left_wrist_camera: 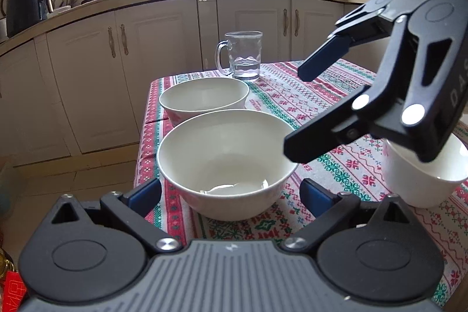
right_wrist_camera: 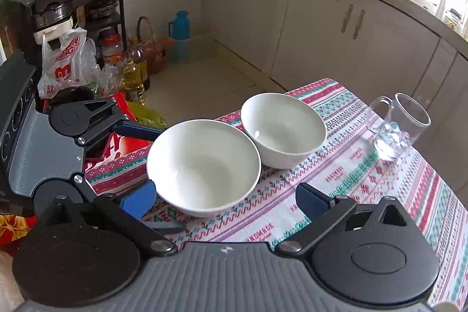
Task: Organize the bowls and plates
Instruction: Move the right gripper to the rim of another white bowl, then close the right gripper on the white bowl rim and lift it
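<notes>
Three white bowls sit on a patterned tablecloth (left_wrist_camera: pixel 330 95). The near bowl (left_wrist_camera: pixel 225 163) (right_wrist_camera: pixel 201 165) touches the far bowl (left_wrist_camera: pixel 204 98) (right_wrist_camera: pixel 283 130) behind it. A third bowl (left_wrist_camera: pixel 424 174) stands to the right, partly hidden under the right gripper's body. My left gripper (left_wrist_camera: pixel 231 195) (right_wrist_camera: pixel 168 180) is open, one finger on each side of the near bowl, low at table height, not touching it. My right gripper (left_wrist_camera: pixel 301 110) (right_wrist_camera: pixel 226 202) hovers open above the cloth, right of the near bowl, with nothing between its fingers.
A glass mug (left_wrist_camera: pixel 242 54) (right_wrist_camera: pixel 400 127) with a little water stands at the table's far side. The table's left edge drops to the floor, where oil bottles (right_wrist_camera: pixel 134 81), bags and a red box (right_wrist_camera: pixel 128 142) are crowded. Kitchen cabinets (left_wrist_camera: pixel 163 48) run behind.
</notes>
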Demonstrator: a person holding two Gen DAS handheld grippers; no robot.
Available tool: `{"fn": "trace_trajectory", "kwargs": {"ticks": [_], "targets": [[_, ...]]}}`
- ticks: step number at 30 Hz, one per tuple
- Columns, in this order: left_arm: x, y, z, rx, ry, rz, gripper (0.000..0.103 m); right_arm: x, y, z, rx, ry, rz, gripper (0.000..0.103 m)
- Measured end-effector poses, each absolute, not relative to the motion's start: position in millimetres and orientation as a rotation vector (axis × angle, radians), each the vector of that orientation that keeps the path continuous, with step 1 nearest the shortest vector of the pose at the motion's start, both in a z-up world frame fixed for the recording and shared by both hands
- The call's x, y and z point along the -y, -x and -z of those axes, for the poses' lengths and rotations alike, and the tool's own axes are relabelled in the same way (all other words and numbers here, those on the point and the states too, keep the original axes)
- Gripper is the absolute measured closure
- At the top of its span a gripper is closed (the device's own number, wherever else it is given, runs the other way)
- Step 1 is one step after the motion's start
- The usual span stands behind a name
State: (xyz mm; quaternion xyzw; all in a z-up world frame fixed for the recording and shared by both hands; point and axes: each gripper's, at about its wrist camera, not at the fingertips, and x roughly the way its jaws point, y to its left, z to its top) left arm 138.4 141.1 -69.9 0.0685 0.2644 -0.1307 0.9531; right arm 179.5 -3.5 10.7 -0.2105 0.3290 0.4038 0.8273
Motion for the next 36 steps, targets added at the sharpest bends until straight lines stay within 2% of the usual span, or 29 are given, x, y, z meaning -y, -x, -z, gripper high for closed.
{"fn": "trace_trajectory", "kwargs": {"ticks": [6,9,17,26,36], "targets": [[-146,-143,71,-0.535,-0.118,0.28,0.007,-8,-198,-6,-0.727,0.448,-0.892,0.002],[-146,-144,70,-0.54,-0.117,0.282,0.014,-13,-207,-3,-0.749,0.442,-0.902,0.007],[-150,-145,70,-0.544,-0.104,0.294,0.014,-21,-224,8,-0.812,0.428,-0.922,0.024],[-151,-147,71,-0.546,-0.106,0.3,0.015,-29,-238,14,-0.853,0.392,-0.938,0.037],[-149,-148,68,-0.558,-0.121,0.303,0.015,-31,-241,14,-0.87,0.365,-0.949,0.037]]}}
